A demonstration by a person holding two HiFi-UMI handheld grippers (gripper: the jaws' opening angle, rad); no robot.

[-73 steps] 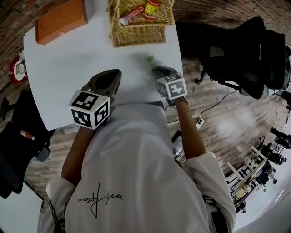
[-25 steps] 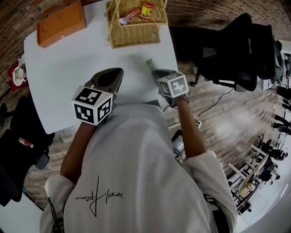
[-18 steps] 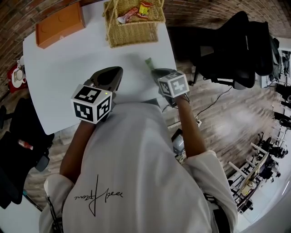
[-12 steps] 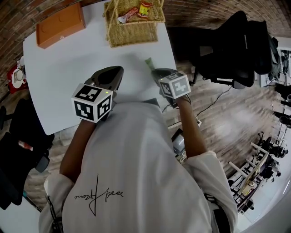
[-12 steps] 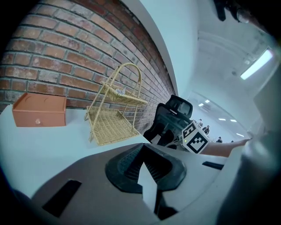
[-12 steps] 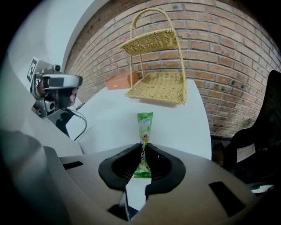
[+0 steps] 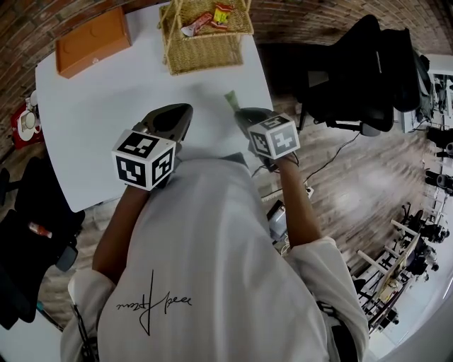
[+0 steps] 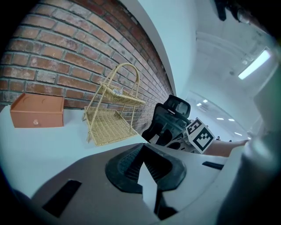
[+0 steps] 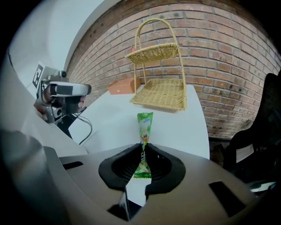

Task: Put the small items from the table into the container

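Tabletop first: it is white and wide, and the way from its right edge to its far edge looks free, so I think the carry can go straight across. Next is the basket, a straw one with two floors and a tall handle, standing at the far edge. Its top floor has some bright snack packs in it already.

The step in hand, I think, is to bring the green packet over to that basket. It would be good to come in from the front, beside the handle, and high enough that the packet does not bump the rim.

The right gripper has its fingers pinched on the packet. They should not let go until the packet is low over a floor of the basket, so it does not bounce out. The left gripper has its fingers squeezed together with nothing in them. It is over the near part of the tabletop and is best left out of the way.

The green packet is by the right edge of the tabletop, held at its near half, with the far end poking out toward the basket. It is long, thin and flat. It is light green with a small picture that I cannot make out. It looks light and a bit floppy.
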